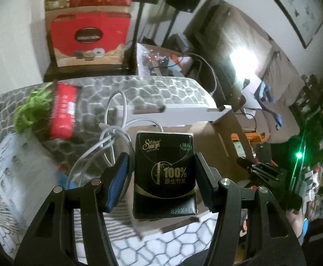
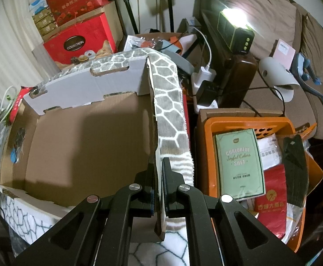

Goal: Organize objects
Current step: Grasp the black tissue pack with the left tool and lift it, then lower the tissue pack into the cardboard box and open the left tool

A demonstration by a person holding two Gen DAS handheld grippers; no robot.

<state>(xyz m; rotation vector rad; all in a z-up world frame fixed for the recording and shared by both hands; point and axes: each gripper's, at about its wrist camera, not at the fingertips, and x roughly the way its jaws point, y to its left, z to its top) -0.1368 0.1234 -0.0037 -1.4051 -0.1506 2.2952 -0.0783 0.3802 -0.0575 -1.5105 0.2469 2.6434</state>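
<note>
My left gripper [image 1: 161, 161] is shut on a black tissue pack [image 1: 164, 173] with "100%" printed on it, held upright above the edge of a cardboard box [image 1: 219, 141]. My right gripper [image 2: 159, 166] is shut on the right side flap of the open cardboard box [image 2: 90, 146], and holds it upright. The box interior looks empty. A white cable [image 1: 108, 141] lies coiled just left of the tissue pack.
A grey-and-white patterned cloth [image 2: 168, 102] covers the table under the box. An orange basket [image 2: 207, 146] with a green pack [image 2: 238, 161] and red bags sits to the right. A red packet [image 1: 64, 110] and green plant [image 1: 33, 110] lie to the left. Red gift boxes [image 1: 88, 35] are stacked behind.
</note>
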